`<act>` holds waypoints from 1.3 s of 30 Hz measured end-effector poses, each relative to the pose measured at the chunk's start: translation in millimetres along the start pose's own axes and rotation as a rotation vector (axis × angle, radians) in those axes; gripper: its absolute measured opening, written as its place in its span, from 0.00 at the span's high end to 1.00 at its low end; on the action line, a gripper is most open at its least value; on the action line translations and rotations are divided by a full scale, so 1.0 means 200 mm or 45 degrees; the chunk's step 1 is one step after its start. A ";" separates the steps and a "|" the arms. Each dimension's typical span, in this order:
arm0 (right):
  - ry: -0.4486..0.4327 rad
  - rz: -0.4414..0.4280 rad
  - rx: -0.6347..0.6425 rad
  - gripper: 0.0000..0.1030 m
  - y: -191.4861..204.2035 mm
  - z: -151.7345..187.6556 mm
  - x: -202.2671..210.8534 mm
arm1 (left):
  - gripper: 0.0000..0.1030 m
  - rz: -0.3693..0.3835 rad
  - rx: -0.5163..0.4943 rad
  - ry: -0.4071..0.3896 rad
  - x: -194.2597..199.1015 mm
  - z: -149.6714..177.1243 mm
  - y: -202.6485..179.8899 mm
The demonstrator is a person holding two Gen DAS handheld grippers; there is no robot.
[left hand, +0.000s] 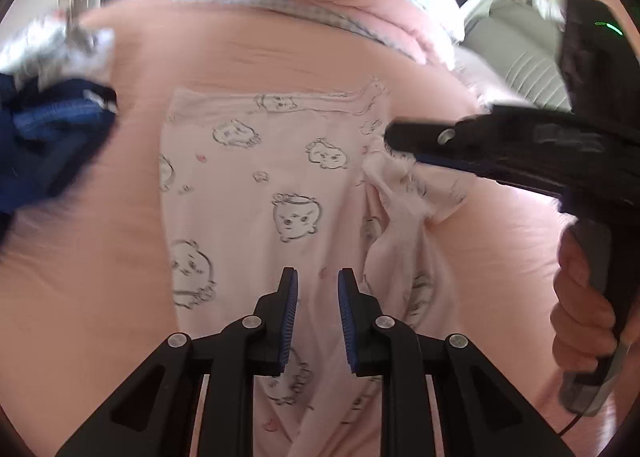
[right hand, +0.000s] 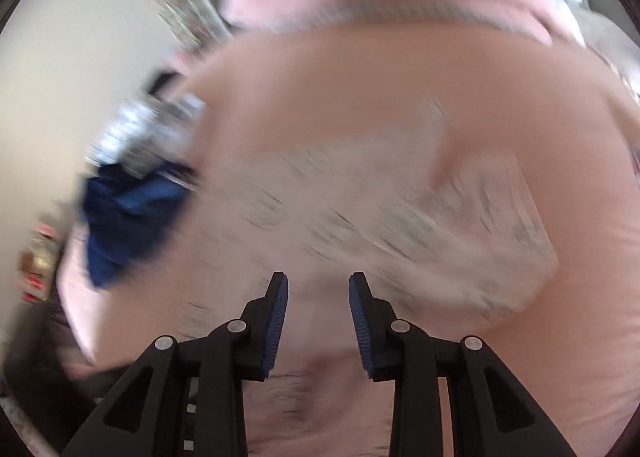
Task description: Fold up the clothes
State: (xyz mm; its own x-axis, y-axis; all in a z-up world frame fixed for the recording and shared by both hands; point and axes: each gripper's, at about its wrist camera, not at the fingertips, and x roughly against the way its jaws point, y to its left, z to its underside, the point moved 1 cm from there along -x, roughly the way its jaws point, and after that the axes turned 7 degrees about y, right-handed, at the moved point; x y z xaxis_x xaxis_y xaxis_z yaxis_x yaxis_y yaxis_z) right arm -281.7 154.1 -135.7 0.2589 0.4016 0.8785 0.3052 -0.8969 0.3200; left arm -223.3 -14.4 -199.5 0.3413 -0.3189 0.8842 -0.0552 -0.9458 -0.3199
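My left gripper (left hand: pixel 318 289) hangs with its jaws parted and nothing between them, low over the pale pink cartoon-print garment (left hand: pixel 256 193), probably ready to pin or pick up the cloth beneath. My right gripper (right hand: pixel 318 293) is also parted and empty in its own blurred view; in the left view its tip sits at the garment's bunched right edge, seemingly there to work that flap. The garment lies mid-bed on the pink bedsheet (left hand: pixel 100 297), directly under and ahead of both grippers. A dark blue garment (left hand: pixel 44 145) sits at the bed's left edge.
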 end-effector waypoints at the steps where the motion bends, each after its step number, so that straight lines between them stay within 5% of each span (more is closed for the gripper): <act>1: -0.025 -0.011 0.022 0.69 0.03 -0.01 0.01 | 0.82 0.000 0.010 -0.008 0.01 0.00 0.01; 5: -0.066 0.023 -0.034 0.70 -0.04 0.06 0.08 | 0.82 0.000 0.052 -0.039 0.03 0.00 0.04; 11: 0.056 0.248 -0.250 0.69 -0.36 0.25 0.10 | 0.82 0.073 0.010 -0.041 0.04 -0.03 0.03; 14: 0.111 0.206 -0.232 0.69 -0.42 0.23 0.03 | 0.76 0.110 -0.093 -0.054 0.07 -0.06 -0.04; 17: 0.132 0.161 -0.227 0.69 -0.47 0.16 -0.06 | 0.58 0.101 -0.176 -0.086 0.09 -0.12 -0.12; 25: 0.065 -0.009 -0.260 0.69 -0.52 -0.01 -0.14 | 0.56 0.220 -0.168 0.051 -0.18 -0.38 -0.21; 26: 0.047 -0.023 -0.264 0.69 -0.52 -0.02 -0.13 | 0.58 0.264 -0.148 0.098 -0.23 -0.41 -0.21; 27: 0.031 -0.045 -0.272 0.69 -0.53 -0.01 -0.12 | 0.83 0.286 -0.139 0.111 -0.25 -0.42 -0.21; 28: 0.022 -0.061 -0.277 0.69 -0.53 -0.01 -0.11 | 0.97 0.291 -0.140 0.097 -0.24 -0.42 -0.21; 32: 0.007 -0.073 -0.257 0.69 -0.52 -0.01 -0.04 | 0.97 0.271 -0.128 0.019 -0.13 -0.38 -0.18; 39: 0.029 -0.084 -0.184 0.69 -0.43 -0.07 0.00 | 0.98 0.098 0.009 -0.176 0.17 -0.30 0.08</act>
State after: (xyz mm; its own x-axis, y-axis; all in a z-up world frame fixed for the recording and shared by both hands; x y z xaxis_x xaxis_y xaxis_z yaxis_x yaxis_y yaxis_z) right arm -320.8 228.1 -158.9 0.2210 0.4576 0.8612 0.1854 -0.8867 0.4236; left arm -268.2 -43.7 -155.1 0.4623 -0.3783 0.8020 -0.0792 -0.9184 -0.3876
